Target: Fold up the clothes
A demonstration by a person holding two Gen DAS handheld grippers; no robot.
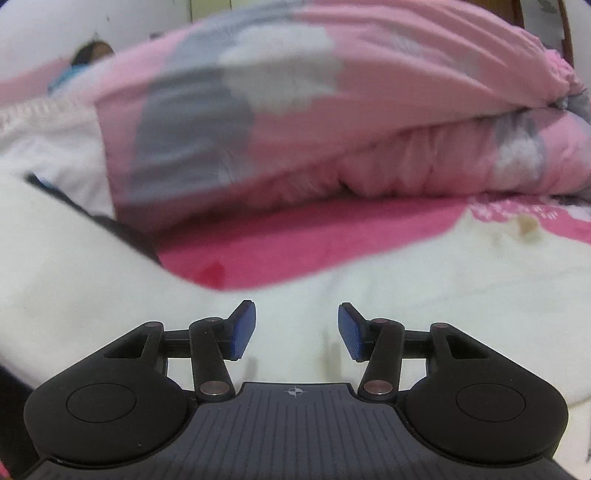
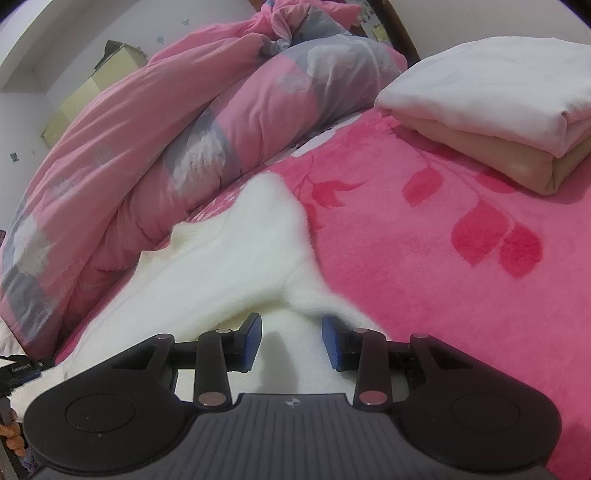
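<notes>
**Bedroom with pink bedding**

Bed covered by a bright pink fleece blanket (image 2: 424,236) patterned with darker leaves. Bunched along its far side, a pink quilt (image 2: 122,147) with grey and white flowers. Near the right corner, a folded stack of white and beige bedding (image 2: 491,110). Behind, pale walls (image 2: 74,40), a yellowish cabinet (image 2: 92,88), a dark wooden headboard (image 2: 400,29). Soft, even indoor light.

Left wrist view motion-blurred: pink and grey floral quilt (image 1: 280,110) smeared, dark strip (image 1: 110,225) under the white fluffy sweater (image 1: 74,258) unidentifiable, maybe a strap. Folded white and beige blankets (image 2: 498,110) cut off at right edge. Sweater fold hides right gripper (image 2: 291,341) pad contact.
</notes>
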